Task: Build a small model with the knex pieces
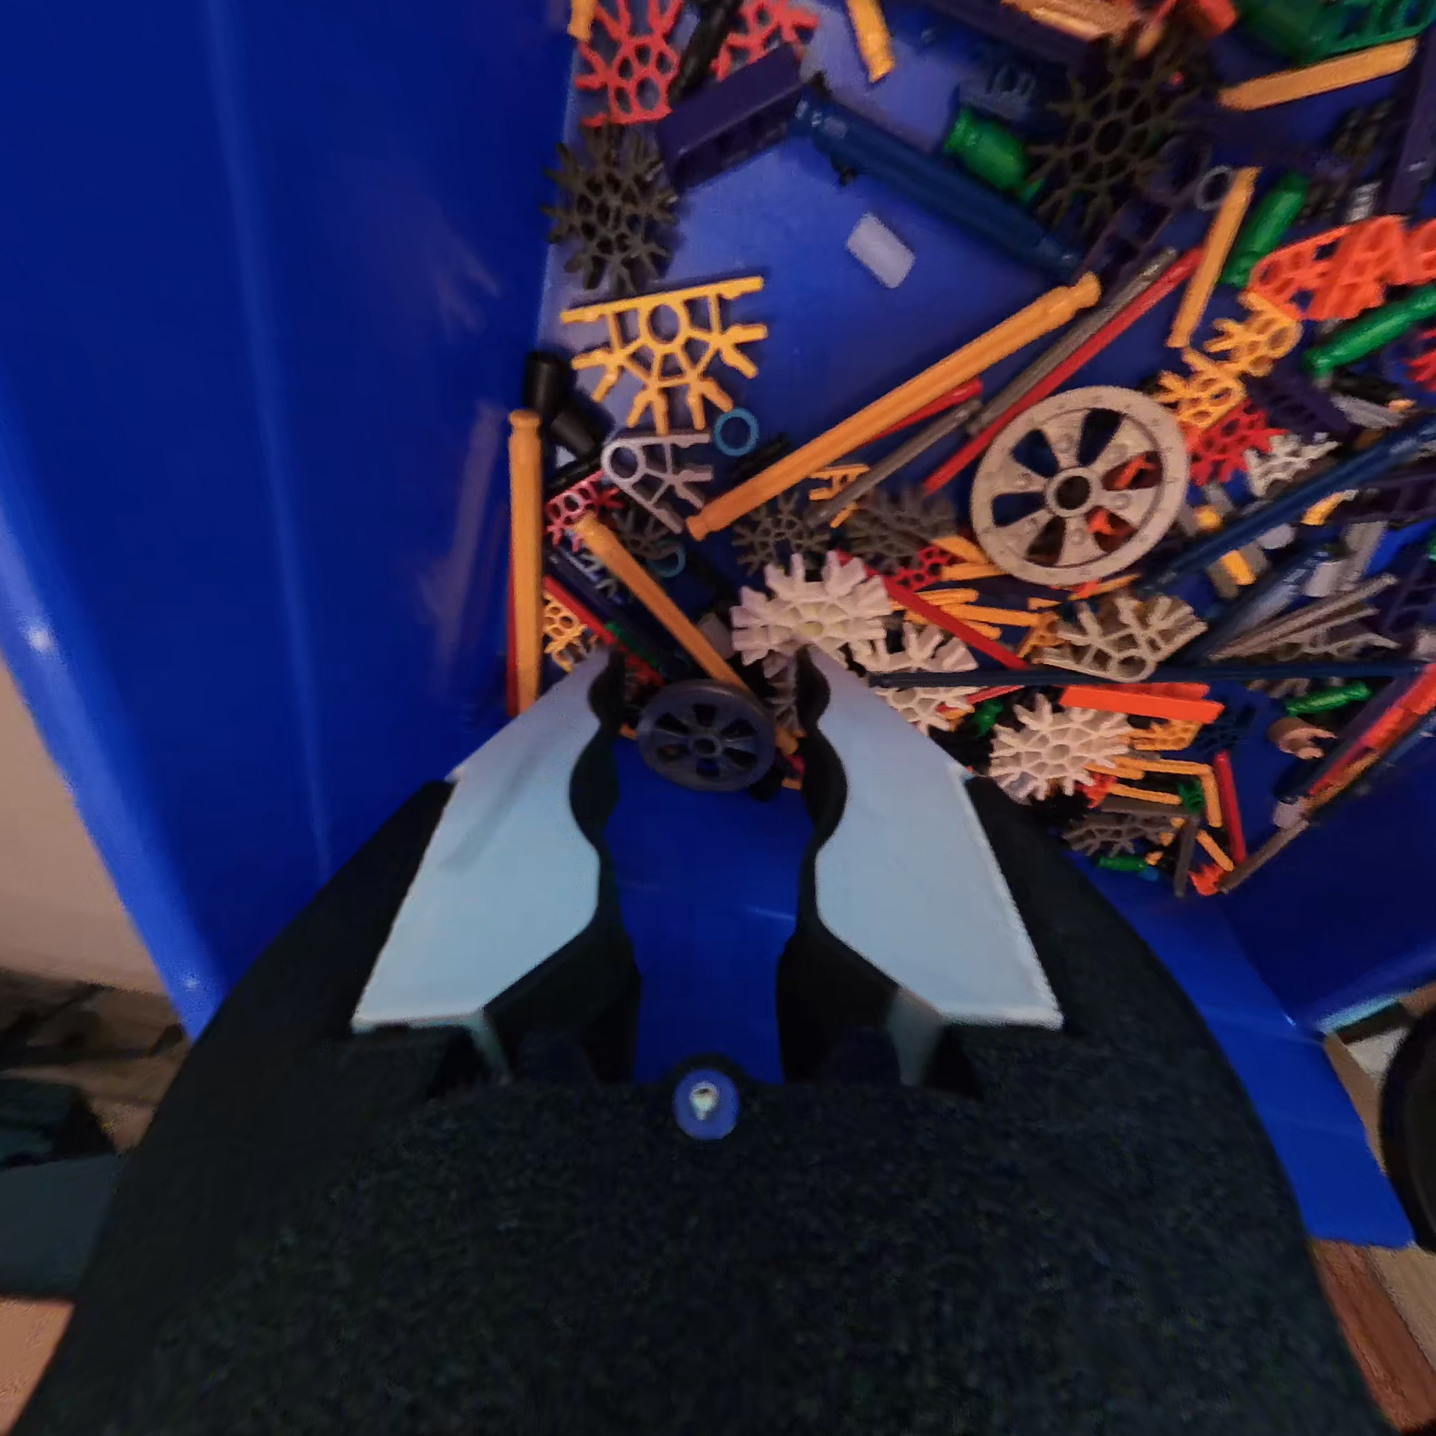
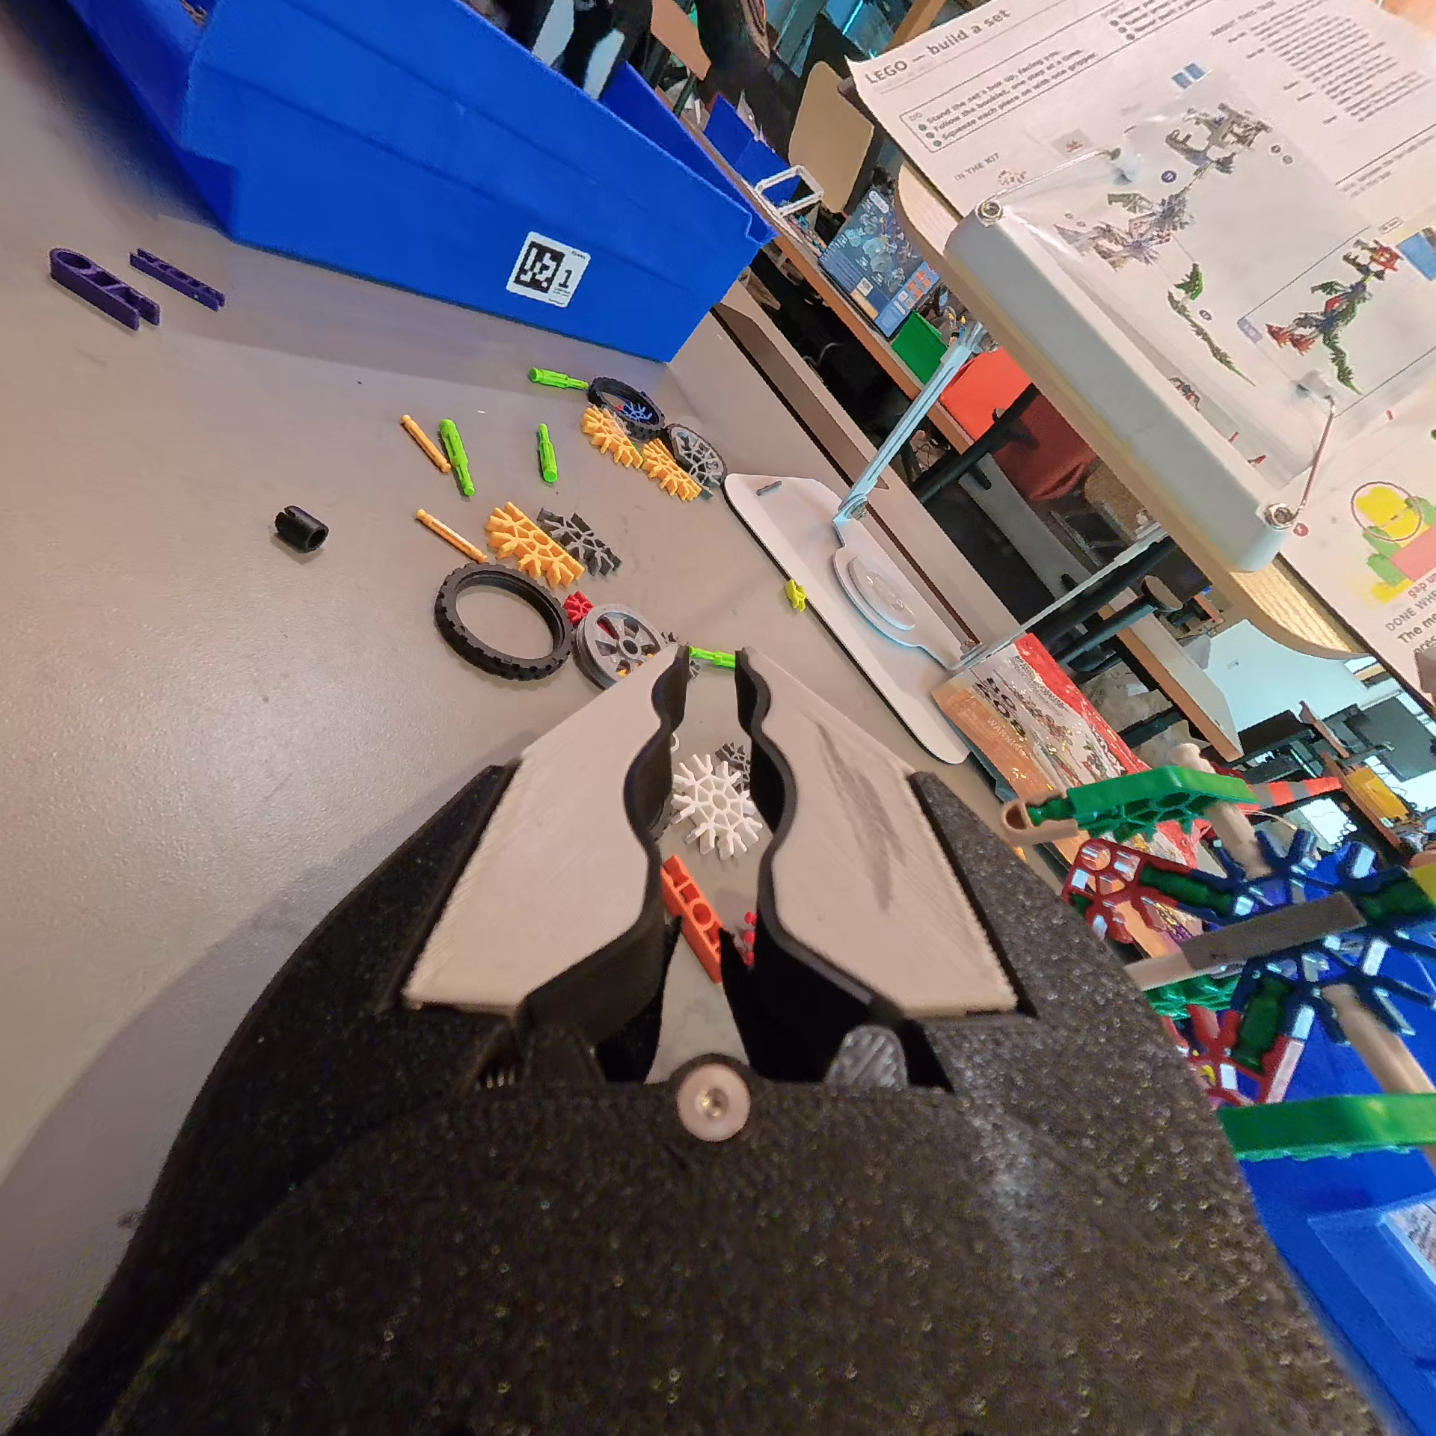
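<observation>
Grey tabletop [image 2: 194, 699] under a cluttered workroom; a blue bin [image 2: 435, 179] stands at its far side, and an instruction sheet [image 2: 1212, 233] is clipped on a stand to the right.

Left gripper [image 1: 703, 660] reaches down into a blue bin [image 1: 311, 466] heaped with construction-toy rods, snowflake connectors and wheels. Jaws stand apart, nothing gripped. A small dark blue wheel [image 1: 705, 744] lies between the two fingers just short of the tips, tilted partly on edge against the pile; I cannot tell whether either finger touches it. A white snowflake connector [image 1: 812, 614] sits just beyond the right fingertip, and a large grey spoked wheel [image 1: 1076, 486] further off to the right.

Right gripper [image 2: 711, 660] hangs low over the table, jaws parted narrowly, empty. A green rod [image 2: 711, 657] lies crosswise right at the fingertips, its long axis spanning the gap; contact unclear. Seen through the gap: a white snowflake piece [image 2: 715, 804] and an orange connector [image 2: 691, 917]. A black tyre ring [image 2: 501, 622] and a grey wheel hub [image 2: 618, 641] lie just left of the tips. A partly built model [image 2: 1243, 894] stands at right.
</observation>
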### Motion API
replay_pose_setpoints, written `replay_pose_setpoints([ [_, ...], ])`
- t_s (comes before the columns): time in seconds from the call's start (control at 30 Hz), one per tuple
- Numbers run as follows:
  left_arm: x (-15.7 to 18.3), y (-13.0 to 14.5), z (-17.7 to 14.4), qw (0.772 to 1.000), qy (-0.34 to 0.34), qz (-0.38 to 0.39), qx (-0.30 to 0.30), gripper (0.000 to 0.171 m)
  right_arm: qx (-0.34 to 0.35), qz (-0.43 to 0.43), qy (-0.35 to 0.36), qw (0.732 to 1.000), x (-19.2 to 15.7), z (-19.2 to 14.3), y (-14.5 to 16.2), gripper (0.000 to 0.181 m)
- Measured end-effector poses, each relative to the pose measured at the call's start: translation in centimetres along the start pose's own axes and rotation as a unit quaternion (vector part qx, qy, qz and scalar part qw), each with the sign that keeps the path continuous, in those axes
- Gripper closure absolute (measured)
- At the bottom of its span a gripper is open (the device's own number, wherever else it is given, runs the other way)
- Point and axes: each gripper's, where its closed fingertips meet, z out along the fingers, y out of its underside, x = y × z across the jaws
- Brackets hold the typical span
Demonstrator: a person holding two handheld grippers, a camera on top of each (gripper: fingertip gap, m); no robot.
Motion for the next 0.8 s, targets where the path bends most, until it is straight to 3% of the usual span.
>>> replay_pose_setpoints([
  [0.1,1.0,0.0,0.1,0.999,0.032,0.003,0.008,0.148,0.001,0.001,0.000,1.000,0.0,0.0,0.0,0.172],
  [0.3,2.2,0.5,0.1,0.999,0.031,0.022,-0.005,0.171,0.001,0.001,-0.001,1.000,0.0,0.0,0.0,0.172],
  [0.53,6.6,1.1,-0.4,0.993,0.074,0.087,-0.019,0.171,0.003,0.004,-0.001,1.000,0.1,-0.1,-0.1,0.172],
  [0.57,6.6,1.2,-0.6,0.994,0.067,0.089,-0.020,0.163,0.003,0.004,-0.001,1.000,0.1,-0.1,-0.1,0.172],
  [0.8,1.8,0.9,-3.1,0.998,-0.038,0.045,0.022,0.146,0.000,0.001,0.000,1.000,0.0,0.0,0.0,0.172],
])
